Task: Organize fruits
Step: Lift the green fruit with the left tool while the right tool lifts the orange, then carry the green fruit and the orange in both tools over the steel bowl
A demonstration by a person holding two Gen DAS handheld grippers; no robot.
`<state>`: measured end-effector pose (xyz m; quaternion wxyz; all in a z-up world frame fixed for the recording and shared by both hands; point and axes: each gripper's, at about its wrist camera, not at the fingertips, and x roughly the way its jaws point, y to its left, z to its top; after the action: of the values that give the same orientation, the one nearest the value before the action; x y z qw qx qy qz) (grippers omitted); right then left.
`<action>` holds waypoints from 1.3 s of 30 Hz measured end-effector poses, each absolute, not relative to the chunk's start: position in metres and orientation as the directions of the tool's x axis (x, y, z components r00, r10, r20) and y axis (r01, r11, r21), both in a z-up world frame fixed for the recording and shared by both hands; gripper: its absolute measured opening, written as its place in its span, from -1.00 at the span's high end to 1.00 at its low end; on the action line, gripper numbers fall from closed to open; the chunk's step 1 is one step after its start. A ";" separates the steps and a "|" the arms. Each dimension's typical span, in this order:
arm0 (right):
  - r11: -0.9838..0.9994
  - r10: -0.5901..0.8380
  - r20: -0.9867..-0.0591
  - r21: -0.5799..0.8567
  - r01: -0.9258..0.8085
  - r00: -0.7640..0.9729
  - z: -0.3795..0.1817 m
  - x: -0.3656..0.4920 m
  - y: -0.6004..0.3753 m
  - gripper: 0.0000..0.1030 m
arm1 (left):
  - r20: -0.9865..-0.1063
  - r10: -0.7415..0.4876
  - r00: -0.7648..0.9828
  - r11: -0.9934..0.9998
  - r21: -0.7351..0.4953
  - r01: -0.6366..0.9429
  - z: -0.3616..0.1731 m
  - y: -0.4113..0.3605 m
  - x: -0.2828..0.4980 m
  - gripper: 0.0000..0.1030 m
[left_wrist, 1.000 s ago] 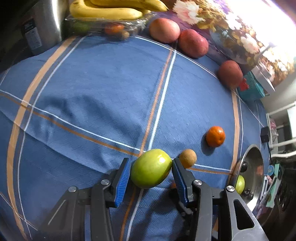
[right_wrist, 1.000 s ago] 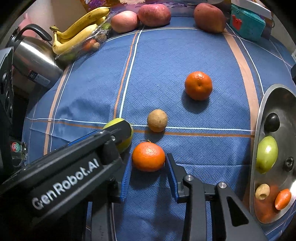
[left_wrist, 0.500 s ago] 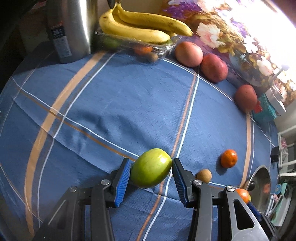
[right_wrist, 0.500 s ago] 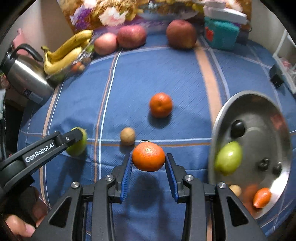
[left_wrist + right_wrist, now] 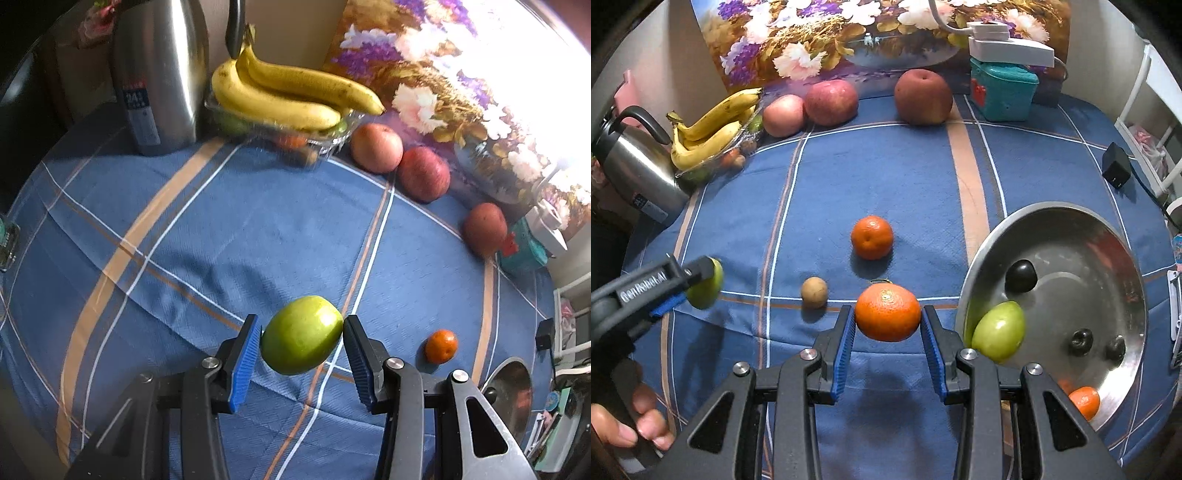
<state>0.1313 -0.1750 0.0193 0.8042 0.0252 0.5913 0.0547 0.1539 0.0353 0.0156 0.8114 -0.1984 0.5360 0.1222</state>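
My left gripper (image 5: 302, 334) is shut on a green apple (image 5: 302, 335), held clear above the blue checked tablecloth (image 5: 229, 229). My right gripper (image 5: 887, 318) is shut on an orange mandarin (image 5: 887, 312), also lifted off the cloth. From the right wrist view the left gripper (image 5: 690, 284) shows at the far left with its green apple (image 5: 708, 283). A steel bowl (image 5: 1123, 258) at the right holds a green apple (image 5: 998, 331), a small mandarin (image 5: 1084, 402) and a dark fruit (image 5: 1020, 276). A second mandarin (image 5: 872, 237) and a small brown fruit (image 5: 814, 292) lie on the cloth.
Along the back stand a steel kettle (image 5: 159, 74), a clear tray with bananas (image 5: 280, 92), three red apples (image 5: 831, 101), a teal box (image 5: 1003, 90) and a flowered panel (image 5: 849, 33). A black charger (image 5: 1115, 166) lies at the right edge. A hand (image 5: 631, 428) shows lower left.
Both grippers have risen with their fruit and tilted up, so more of the table's back shows. The mandarin has moved rightward toward the steel bowl.
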 end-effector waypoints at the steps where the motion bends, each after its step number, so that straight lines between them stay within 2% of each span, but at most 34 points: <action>1: 0.993 0.119 -0.948 0.106 -0.059 0.295 0.020 0.131 -0.176 0.27 | -0.917 -0.007 0.399 0.893 -0.185 -0.410 0.018 0.033 0.153 0.05; 13: 0.991 0.136 -0.929 0.123 -0.057 0.344 0.038 0.120 -0.189 0.27 | -0.909 -0.002 0.417 0.924 -0.161 -0.346 0.028 0.001 0.150 0.05; 39: 0.993 0.107 -0.931 0.118 0.009 0.348 0.038 0.122 -0.213 0.27 | -0.885 -0.008 0.465 0.967 -0.125 -0.220 0.050 -0.047 0.154 0.05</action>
<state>0.1224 -0.2134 0.0376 0.8193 0.0508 0.5703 0.0301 0.1535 -0.0467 0.0504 0.8486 -0.1114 0.5133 0.0624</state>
